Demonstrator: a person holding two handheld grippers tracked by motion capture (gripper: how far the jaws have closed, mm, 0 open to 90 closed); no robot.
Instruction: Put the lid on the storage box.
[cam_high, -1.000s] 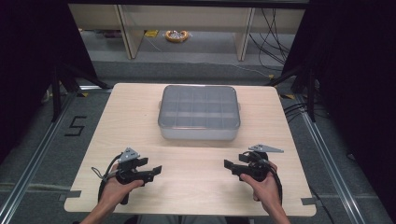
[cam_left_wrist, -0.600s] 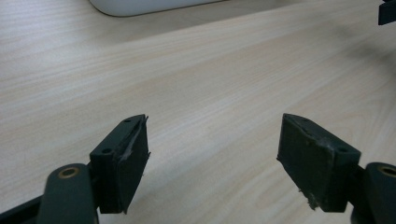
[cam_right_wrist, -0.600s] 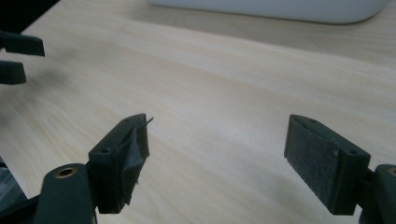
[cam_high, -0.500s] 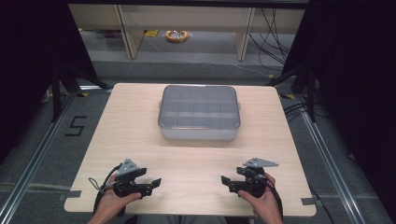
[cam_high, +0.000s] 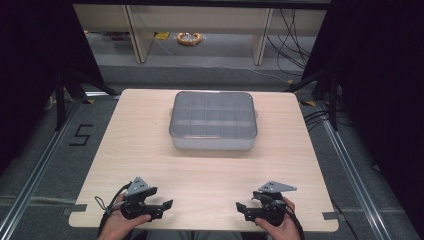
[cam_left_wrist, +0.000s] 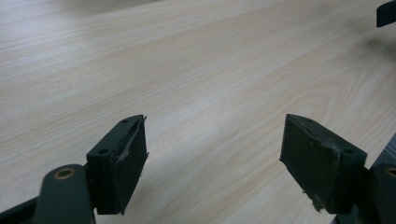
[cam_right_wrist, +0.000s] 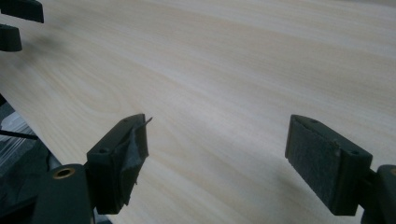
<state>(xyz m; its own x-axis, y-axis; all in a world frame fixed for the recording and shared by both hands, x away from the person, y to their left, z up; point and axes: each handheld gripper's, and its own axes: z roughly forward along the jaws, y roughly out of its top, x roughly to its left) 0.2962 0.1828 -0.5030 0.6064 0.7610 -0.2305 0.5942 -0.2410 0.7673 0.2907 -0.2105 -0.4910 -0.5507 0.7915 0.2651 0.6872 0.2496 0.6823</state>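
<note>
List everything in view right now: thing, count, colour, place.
table: one, light wood, centre of the high view.
compartment box: one, clear grey, lid on, far middle of the table.
coiled item: one, yellow-orange, floor beyond the table; too small to identify.
shelf legs: pale, behind the table.
left tongs: one, black, near left edge, jaws apart, holding nothing.
right tongs: one, black, near right edge, jaws apart, holding nothing.
hands: two, gripping the tongs at the near edge.

Pale wood-grain table (cam_high: 150, 150) — grey translucent box (cam_high: 213, 120) — black fingers (cam_left_wrist: 119, 163).
</note>
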